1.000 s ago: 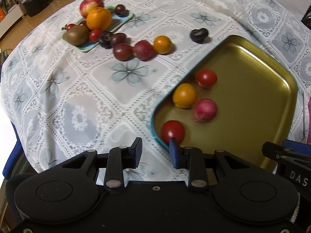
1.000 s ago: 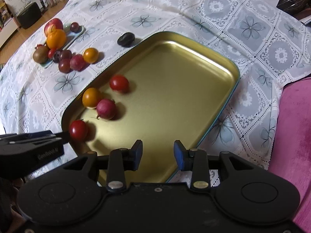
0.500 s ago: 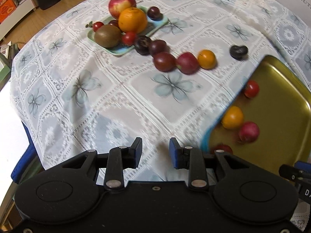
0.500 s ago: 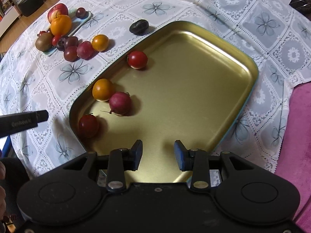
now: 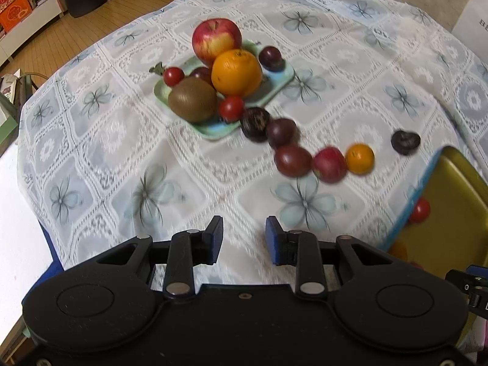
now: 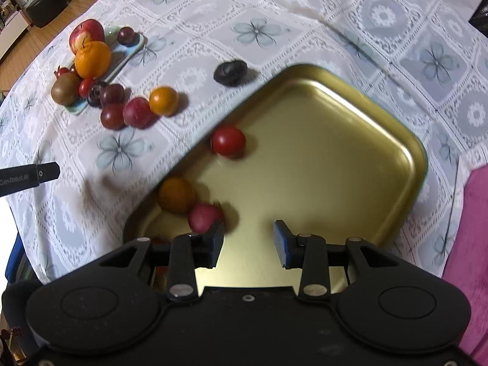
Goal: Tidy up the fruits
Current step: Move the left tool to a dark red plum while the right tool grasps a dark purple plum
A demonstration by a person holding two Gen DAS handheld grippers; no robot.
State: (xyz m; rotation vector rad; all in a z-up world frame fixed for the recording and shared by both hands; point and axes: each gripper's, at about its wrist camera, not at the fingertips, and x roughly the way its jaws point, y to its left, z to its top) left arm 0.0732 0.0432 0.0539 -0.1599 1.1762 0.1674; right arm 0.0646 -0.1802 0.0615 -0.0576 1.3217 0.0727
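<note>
A gold tray [image 6: 350, 140] lies on the lace tablecloth with a red tomato [image 6: 228, 141], an orange fruit [image 6: 176, 194] and a pink-red fruit [image 6: 203, 216] in it. A small green plate [image 5: 274, 85] holds an apple [image 5: 216, 40], an orange [image 5: 236, 72], a kiwi [image 5: 192, 99] and small red and dark fruits. Loose on the cloth lie dark plums [image 5: 292, 160], a pink-red fruit [image 5: 329, 164], a small orange fruit [image 5: 360, 158] and a black fruit [image 5: 405, 142]. My left gripper [image 5: 243, 239] is open and empty over bare cloth. My right gripper [image 6: 248, 242] is open and empty over the tray's near side.
The table's left edge [image 5: 27, 164] drops to a wooden floor [image 5: 76, 36]. A pink cushion [image 6: 469, 225] lies right of the tray. A white box [image 5: 472, 21] stands at the far right.
My left gripper has swung left and forward, away from the tray toward the plate and loose fruits. My right gripper has moved forward over the tray. Both stay open.
</note>
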